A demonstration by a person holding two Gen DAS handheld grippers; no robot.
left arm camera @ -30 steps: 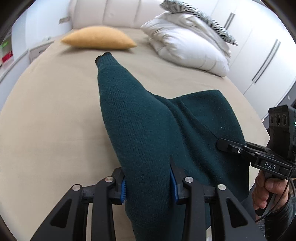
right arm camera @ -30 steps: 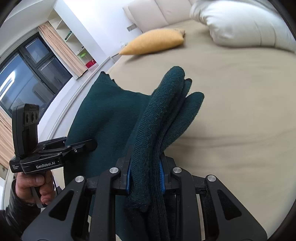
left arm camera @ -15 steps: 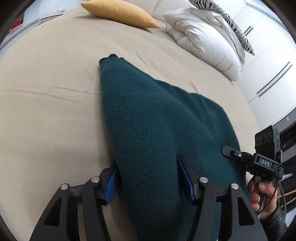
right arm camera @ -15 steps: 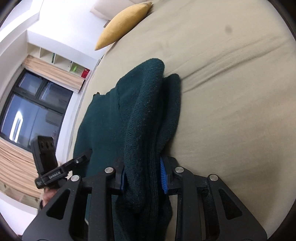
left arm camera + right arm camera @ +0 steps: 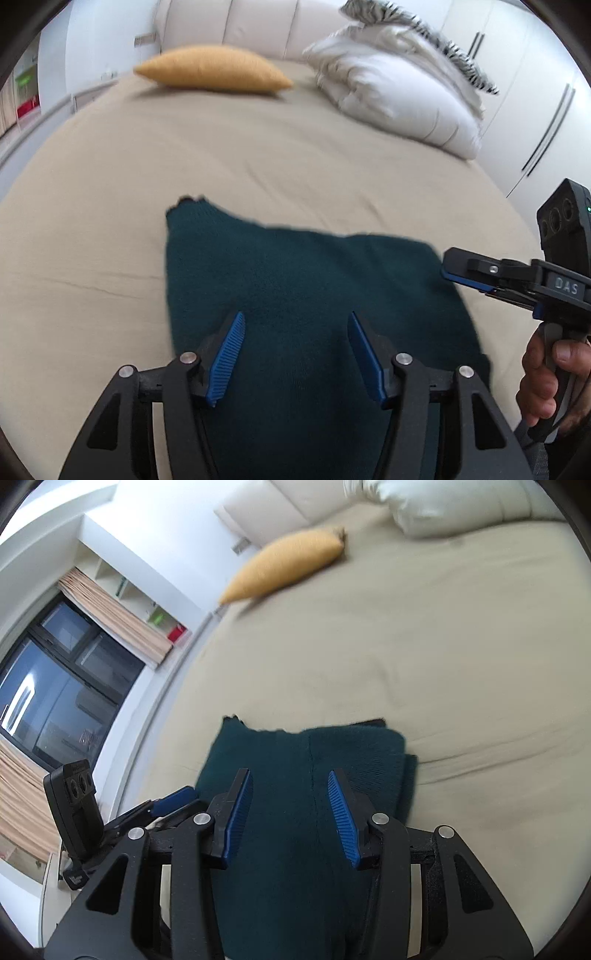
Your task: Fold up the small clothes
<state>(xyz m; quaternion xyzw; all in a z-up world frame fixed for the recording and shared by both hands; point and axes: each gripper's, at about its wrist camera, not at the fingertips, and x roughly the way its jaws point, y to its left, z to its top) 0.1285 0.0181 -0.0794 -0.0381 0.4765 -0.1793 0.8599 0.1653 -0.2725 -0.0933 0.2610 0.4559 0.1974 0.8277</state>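
A dark green knitted sweater [image 5: 295,266] lies folded flat on the beige bed sheet [image 5: 258,147]. My left gripper [image 5: 295,317] hovers over its near part, open, blue pads apart and not pressing the fabric. My right gripper [image 5: 289,775] is over the sweater [image 5: 314,749] on its right side; its jaws are opening and the knit lies under them, not pinched. A doubled layer shows at the right edge in the right wrist view. Each gripper appears in the other's view: right gripper [image 5: 452,271], left gripper [image 5: 177,797]. A hand [image 5: 543,376] holds the right handle.
A yellow cushion [image 5: 214,70] lies at the head of the bed, beside white pillows [image 5: 399,96] with a striped one on top. White wardrobe doors [image 5: 535,129] stand on the right. A dark window [image 5: 55,701] with curtains is on the left of the bed.
Both grippers let go of the sweater and opened. The raised folds they held have dropped flat onto the bed. Both grippers have drawn back toward the near edge.
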